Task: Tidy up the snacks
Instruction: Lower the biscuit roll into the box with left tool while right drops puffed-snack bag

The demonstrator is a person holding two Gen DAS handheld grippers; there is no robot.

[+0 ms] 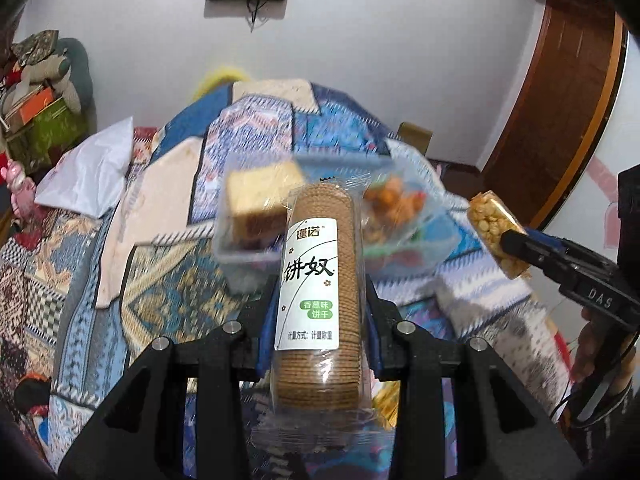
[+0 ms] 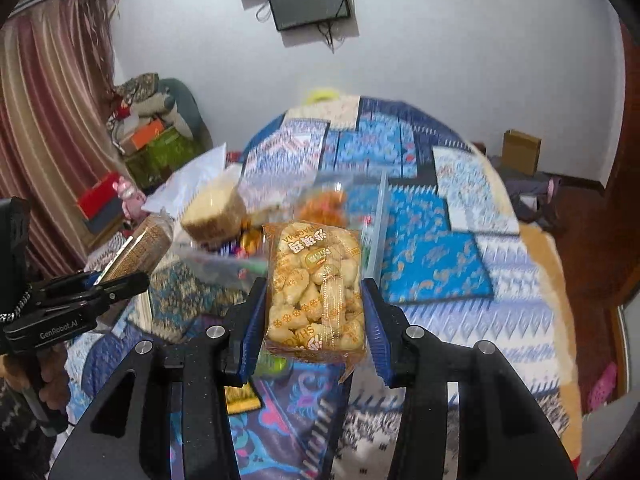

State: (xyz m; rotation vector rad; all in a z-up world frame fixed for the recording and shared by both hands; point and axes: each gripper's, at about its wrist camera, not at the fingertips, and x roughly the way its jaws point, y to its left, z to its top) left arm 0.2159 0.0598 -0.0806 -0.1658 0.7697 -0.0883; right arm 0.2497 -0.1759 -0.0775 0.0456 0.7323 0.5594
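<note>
My left gripper [image 1: 320,292] is shut on a clear-wrapped stack of round brown biscuits [image 1: 316,280] with a white label, held above the bed. It also shows in the right wrist view [image 2: 140,248]. My right gripper [image 2: 314,300] is shut on a clear packet of yellow puffed snack pieces [image 2: 316,292], which also shows in the left wrist view [image 1: 498,236]. Ahead of both, a clear plastic container [image 1: 248,256] holds a wrapped sponge cake [image 1: 260,196] and a bag of orange snacks [image 1: 400,216]; it is blurred.
A patchwork quilt [image 2: 440,248] covers the bed. A white plastic bag [image 1: 88,168] lies at the left. Small snack packets [image 2: 242,398] lie on the quilt below my right gripper. Boxes and bags [image 2: 152,140] are piled at the left wall.
</note>
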